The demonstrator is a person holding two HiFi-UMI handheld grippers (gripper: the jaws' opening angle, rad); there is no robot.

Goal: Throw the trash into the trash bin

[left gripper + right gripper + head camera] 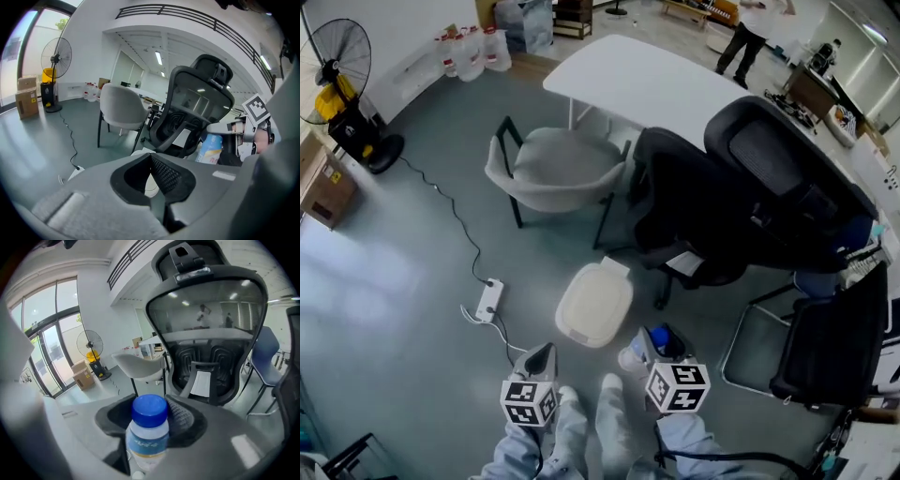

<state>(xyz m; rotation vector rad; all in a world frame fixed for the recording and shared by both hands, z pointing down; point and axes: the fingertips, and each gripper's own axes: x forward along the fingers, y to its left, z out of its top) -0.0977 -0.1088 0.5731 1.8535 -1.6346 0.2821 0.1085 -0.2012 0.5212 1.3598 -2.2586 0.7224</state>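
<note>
A white trash bin (593,305) with its lid down stands on the grey floor just ahead of me. My right gripper (659,343) hangs to the right of the bin, shut on a white plastic bottle (149,437) with a blue cap and blue label. The bottle stands upright between the dark pads (185,416). The same bottle (210,147) shows in the left gripper view, off to the right. My left gripper (541,360) is near the bin's front left corner, its jaws together with nothing between them. A sliver of the bin (151,187) shows behind its tips.
A black office chair (741,187) stands right behind the bin, and a grey shell chair (553,169) to its left. A power strip (490,298) with its cable lies left of the bin. A black chair (834,347) is at right. My knees (581,436) are below.
</note>
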